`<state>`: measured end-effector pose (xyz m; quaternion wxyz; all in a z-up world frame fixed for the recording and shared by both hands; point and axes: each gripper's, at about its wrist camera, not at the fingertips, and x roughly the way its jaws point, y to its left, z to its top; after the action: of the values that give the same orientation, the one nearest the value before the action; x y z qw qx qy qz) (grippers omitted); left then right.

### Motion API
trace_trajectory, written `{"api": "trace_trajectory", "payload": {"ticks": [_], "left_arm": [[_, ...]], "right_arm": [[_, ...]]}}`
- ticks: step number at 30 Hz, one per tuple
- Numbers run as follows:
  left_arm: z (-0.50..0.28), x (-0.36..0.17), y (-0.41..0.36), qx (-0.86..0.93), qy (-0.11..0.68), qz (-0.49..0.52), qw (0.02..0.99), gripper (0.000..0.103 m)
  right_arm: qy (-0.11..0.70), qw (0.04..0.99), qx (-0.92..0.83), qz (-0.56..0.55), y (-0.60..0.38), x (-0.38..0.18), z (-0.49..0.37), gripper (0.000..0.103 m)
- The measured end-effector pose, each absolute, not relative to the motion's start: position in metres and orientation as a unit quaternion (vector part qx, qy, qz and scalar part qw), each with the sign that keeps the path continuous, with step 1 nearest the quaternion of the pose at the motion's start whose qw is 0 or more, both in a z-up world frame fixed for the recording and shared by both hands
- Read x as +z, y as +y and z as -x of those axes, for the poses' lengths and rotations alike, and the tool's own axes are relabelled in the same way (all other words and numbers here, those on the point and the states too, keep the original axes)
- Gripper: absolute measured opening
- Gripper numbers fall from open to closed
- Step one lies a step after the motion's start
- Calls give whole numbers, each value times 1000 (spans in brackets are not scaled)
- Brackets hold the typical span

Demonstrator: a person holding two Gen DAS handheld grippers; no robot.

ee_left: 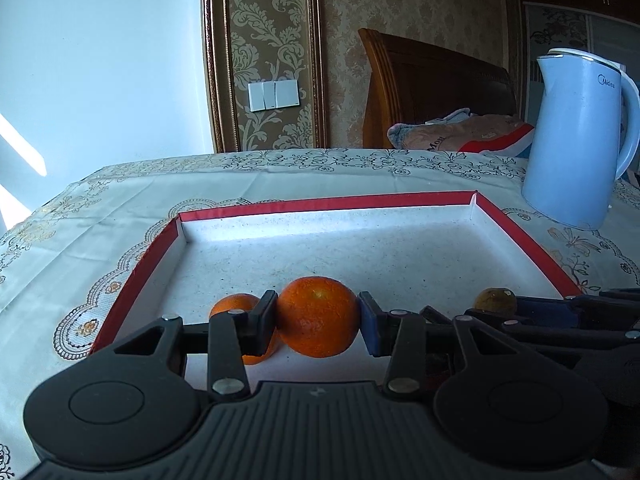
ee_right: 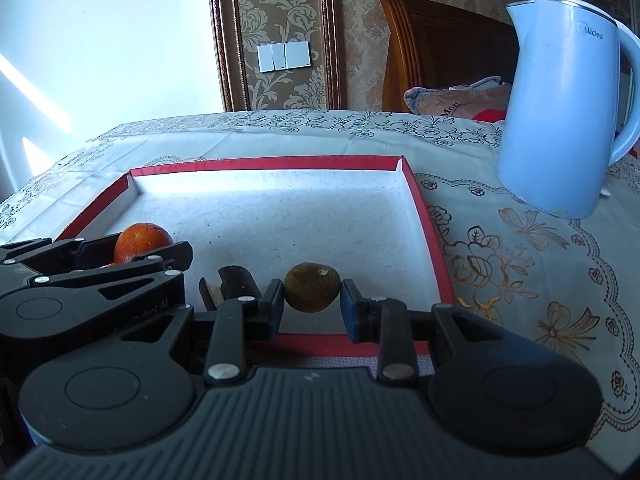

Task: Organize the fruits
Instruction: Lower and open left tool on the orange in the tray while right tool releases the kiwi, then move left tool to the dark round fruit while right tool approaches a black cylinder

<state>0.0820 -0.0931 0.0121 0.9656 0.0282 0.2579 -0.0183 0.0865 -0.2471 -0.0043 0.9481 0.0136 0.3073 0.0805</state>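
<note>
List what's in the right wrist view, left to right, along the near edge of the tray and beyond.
left gripper holding the orange → brown fruit between the right gripper fingers → tray's red right wall → blue kettle.

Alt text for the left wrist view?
The left tongs clamp a large orange over a red-rimmed white tray; a smaller orange sits just left. A blue kettle stands behind on the patterned tablecloth.

I count two oranges (ee_left: 318,322) (ee_left: 234,306) and one brownish round fruit (ee_right: 312,287) in a single red-rimmed tray (ee_left: 328,200). On the counter I also see one blue kettle (ee_left: 576,140).
</note>
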Motion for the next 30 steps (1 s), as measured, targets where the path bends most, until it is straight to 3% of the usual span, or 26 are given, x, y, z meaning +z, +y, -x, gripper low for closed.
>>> {"api": "trace_trajectory", "payload": {"ticks": [22,27,30], "left_arm": [[-75,1,-86,-33,275,-15,961,43],[-72,7,-84,-24,257,-16,966,57],[-72,10,-81,-25,253,-10,967,58]], "right_arm": [[285,954,87,3,-246,-8,-80,29],[284,955,86,0,-247,-8,-79,30],[283,955,86,-2,-247,-8,-79,30]]}}
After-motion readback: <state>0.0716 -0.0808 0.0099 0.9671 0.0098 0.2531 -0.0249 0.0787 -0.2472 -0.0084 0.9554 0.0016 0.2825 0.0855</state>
